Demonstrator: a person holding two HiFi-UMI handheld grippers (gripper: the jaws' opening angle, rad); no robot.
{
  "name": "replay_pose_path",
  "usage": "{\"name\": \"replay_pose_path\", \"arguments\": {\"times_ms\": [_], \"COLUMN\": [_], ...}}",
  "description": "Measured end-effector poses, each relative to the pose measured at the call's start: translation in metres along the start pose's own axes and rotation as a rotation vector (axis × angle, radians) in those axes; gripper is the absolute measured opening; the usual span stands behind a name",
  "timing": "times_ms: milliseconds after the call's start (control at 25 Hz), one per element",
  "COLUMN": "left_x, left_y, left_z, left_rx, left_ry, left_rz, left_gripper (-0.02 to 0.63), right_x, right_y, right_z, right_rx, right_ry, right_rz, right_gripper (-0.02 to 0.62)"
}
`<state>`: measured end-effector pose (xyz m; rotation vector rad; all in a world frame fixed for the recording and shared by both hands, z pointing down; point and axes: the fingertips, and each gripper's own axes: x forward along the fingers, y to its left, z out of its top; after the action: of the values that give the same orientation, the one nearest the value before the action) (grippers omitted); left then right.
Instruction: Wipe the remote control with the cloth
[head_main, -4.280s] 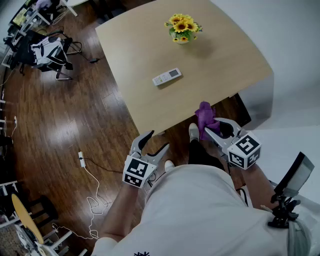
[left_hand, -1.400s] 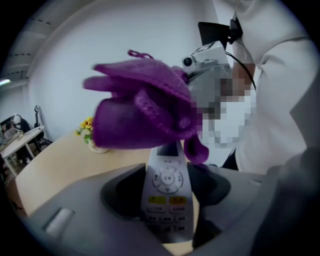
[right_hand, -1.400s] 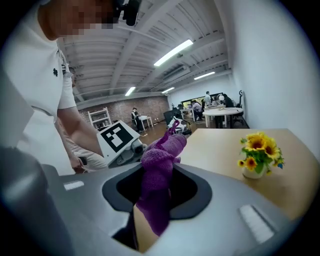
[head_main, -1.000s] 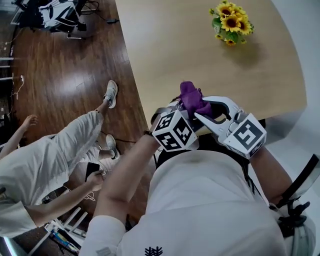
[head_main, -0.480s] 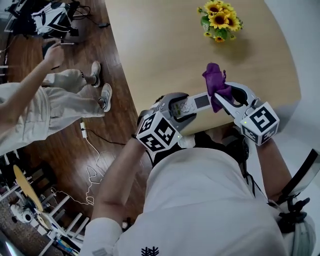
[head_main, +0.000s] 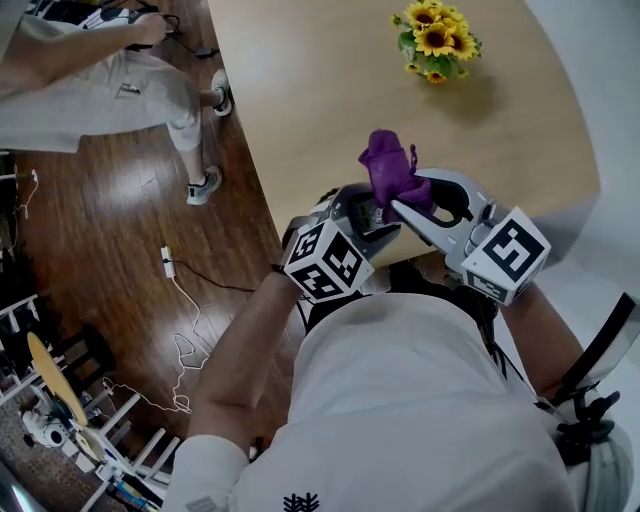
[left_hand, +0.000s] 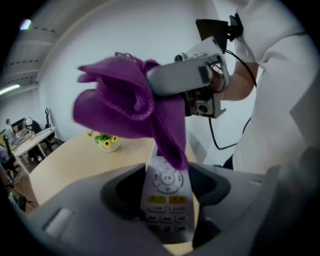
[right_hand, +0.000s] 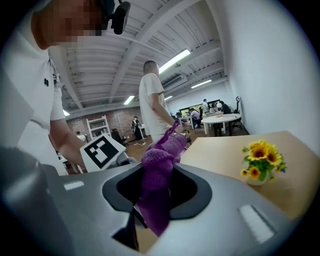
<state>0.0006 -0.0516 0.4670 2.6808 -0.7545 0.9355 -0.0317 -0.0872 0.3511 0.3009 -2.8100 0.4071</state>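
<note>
In the head view my left gripper (head_main: 362, 212) is shut on a white remote control (head_main: 366, 213) and holds it just above the table's near edge. A bunched purple cloth (head_main: 390, 172) covers most of the remote. My right gripper (head_main: 402, 206) is shut on that cloth and reaches in from the right. In the left gripper view the remote's keypad (left_hand: 167, 202) lies between my left gripper's (left_hand: 167, 172) jaws, with the cloth (left_hand: 127, 102) draped over its far end. In the right gripper view the cloth (right_hand: 162, 150) hangs from my right gripper (right_hand: 159, 175).
The wooden table (head_main: 330, 90) carries a pot of sunflowers (head_main: 435, 40) at its far side. A person (head_main: 110, 75) stands on the dark floor at the upper left. A white cable and plug (head_main: 170, 265) lie on the floor to the left.
My right gripper has carried the cloth left, over the remote's screen, which showed half a second ago. The left gripper has kept still. The bystander has moved further away.
</note>
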Motion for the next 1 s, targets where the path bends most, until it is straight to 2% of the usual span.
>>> {"name": "replay_pose_path", "arguments": {"times_ms": [120,240,480,640,1000], "left_x": [0.004,0.002,-0.005,-0.008,-0.023], "left_y": [0.000,0.000,-0.001,0.000,0.010], "left_z": [0.004,0.009,0.006,0.004,-0.005], "left_rx": [-0.006,-0.019,-0.023,-0.027,-0.027], "left_ry": [-0.009,-0.029,-0.034,-0.040,-0.034], "left_rz": [-0.001,0.009,0.024,0.031,0.055], "left_gripper": [0.279,0.279,0.279,0.279,0.279], "right_x": [0.019,0.031,0.027,0.014,-0.029], "right_y": [0.026,0.033,0.024,0.002,-0.059], "right_z": [0.003,-0.008,-0.029,-0.032,-0.039], "right_rx": [0.061,0.099,0.031,0.021,0.015], "right_ry": [-0.045,-0.046,0.020,0.037,0.077], "right_rz": [0.074,0.078,0.044,-0.015,-0.208], "right_gripper": [0.124,0.124,0.124,0.124,0.124]}}
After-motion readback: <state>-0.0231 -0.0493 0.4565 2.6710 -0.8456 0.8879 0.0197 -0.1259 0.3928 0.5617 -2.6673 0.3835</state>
